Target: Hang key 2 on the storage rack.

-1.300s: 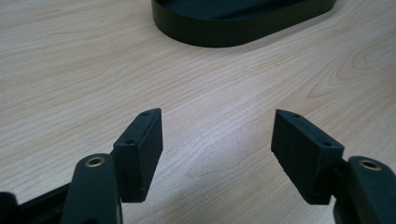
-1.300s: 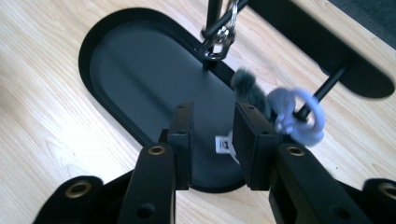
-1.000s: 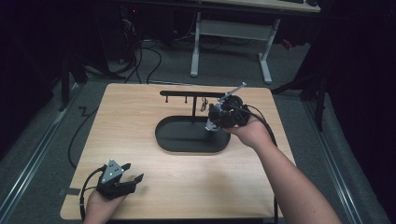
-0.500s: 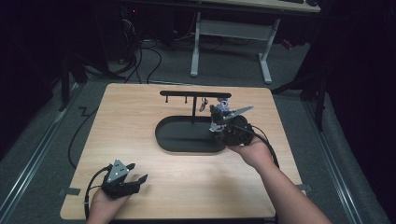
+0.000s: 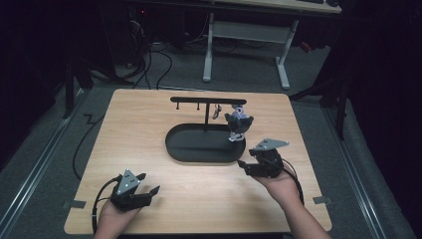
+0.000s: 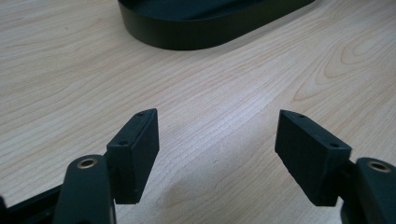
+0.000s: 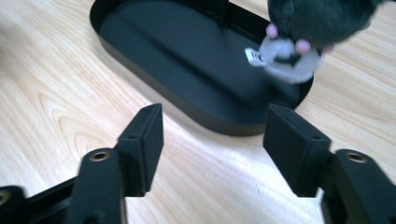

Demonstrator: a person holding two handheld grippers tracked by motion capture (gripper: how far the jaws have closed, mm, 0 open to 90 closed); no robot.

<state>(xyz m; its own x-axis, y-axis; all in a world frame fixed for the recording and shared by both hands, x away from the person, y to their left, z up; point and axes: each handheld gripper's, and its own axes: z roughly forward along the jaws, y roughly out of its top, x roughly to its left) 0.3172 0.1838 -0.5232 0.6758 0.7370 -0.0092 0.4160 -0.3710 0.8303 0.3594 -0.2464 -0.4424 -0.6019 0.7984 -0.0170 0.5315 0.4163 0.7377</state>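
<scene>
Plush toy (image 5: 238, 124) hanging on stand, both grippers released

The dark plush toy hangs from the bar's (image 5: 206, 101) right end, above the 3 o'clock end of the black oval tray (image 5: 181, 149). Right gripper (image 5: 247, 168) sits just off the tray at 4 o'clock, jaws just opened, nothing between them. Left gripper (image 5: 148, 184), at 7 o'clock near the table (image 5: 134, 119) edge, stands open and empty

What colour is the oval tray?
Black, the tray; clearest in the right gripper view.
</scene>
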